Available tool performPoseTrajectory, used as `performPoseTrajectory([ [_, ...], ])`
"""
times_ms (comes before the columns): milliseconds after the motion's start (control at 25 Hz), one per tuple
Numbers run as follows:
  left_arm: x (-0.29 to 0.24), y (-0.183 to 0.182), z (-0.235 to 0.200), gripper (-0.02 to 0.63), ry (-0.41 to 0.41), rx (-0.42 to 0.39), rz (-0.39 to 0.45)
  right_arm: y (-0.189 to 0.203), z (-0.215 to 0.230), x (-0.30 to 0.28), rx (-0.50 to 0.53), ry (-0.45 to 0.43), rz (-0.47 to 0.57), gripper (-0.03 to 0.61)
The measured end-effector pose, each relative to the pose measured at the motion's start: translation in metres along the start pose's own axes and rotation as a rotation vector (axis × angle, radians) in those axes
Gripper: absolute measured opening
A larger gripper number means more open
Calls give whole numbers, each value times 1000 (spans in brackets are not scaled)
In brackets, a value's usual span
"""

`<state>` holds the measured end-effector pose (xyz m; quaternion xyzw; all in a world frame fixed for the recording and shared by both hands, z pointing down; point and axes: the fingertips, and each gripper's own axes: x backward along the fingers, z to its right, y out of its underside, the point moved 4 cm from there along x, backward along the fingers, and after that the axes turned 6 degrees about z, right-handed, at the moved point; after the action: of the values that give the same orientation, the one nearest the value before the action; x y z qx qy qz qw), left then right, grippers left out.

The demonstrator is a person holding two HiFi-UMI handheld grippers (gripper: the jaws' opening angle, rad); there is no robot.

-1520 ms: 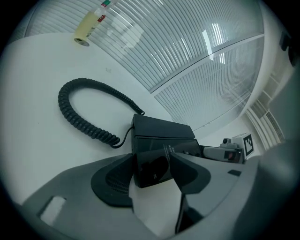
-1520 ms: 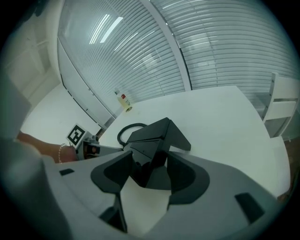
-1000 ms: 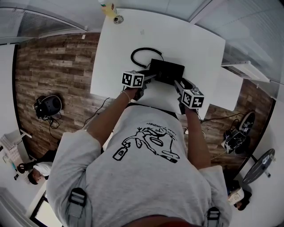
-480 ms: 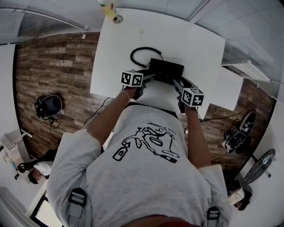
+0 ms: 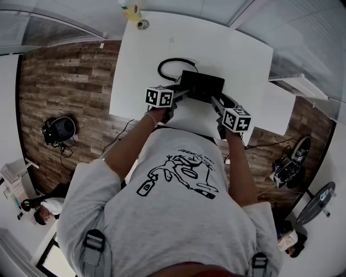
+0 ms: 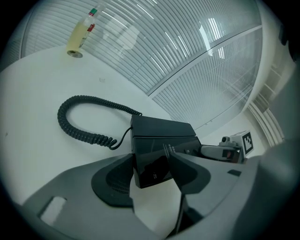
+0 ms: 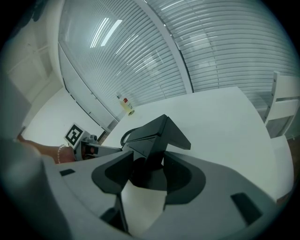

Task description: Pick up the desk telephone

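The black desk telephone (image 5: 202,86) sits near the front of the white table (image 5: 238,48), its coiled cord (image 5: 172,66) looping to the far left. My left gripper (image 5: 181,93) holds the phone's left end; in the left gripper view the phone (image 6: 161,140) has its near corner between the two pads, both touching it. My right gripper (image 5: 215,100) holds the right end, and in the right gripper view the phone (image 7: 152,136) is wedged between the jaws. Each gripper is shut on the phone. I cannot tell whether the phone's base touches the table.
A small bottle (image 5: 131,10) stands at the table's far left corner, also seen as the bottle (image 6: 82,33) in the left gripper view. A white chair (image 7: 283,110) stands off the table's right edge. Wood floor with cables and bags surrounds the table.
Both grippers and the phone have shifted very slightly to the far left. Their hold on the phone looks the same.
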<state>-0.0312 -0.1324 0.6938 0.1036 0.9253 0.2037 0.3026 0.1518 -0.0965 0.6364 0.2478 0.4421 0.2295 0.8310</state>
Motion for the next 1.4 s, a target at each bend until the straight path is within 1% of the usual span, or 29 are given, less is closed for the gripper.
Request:
performPoseTrajectory([
  [280,23,-20,27,226,-28,-46,26,-20,-16,17,11,-17,32,183],
  [520,43,-40,55,226,-28,-66,62,-43,-35,41,3,-24,80,183],
  [640,57,-51,75,227,-24,-71,101,-60,-48,58,6,-25,118,183],
  [840,83,-72,108,227,-19,-85,176,-90,-73,87,47,-31,186,183],
  [1080,112,-89,141,227,-28,-131,216,-111,-95,113,46,-59,231,183],
  [1400,136,-102,171,227,-16,-176,275,-131,-117,140,92,-73,295,183],
])
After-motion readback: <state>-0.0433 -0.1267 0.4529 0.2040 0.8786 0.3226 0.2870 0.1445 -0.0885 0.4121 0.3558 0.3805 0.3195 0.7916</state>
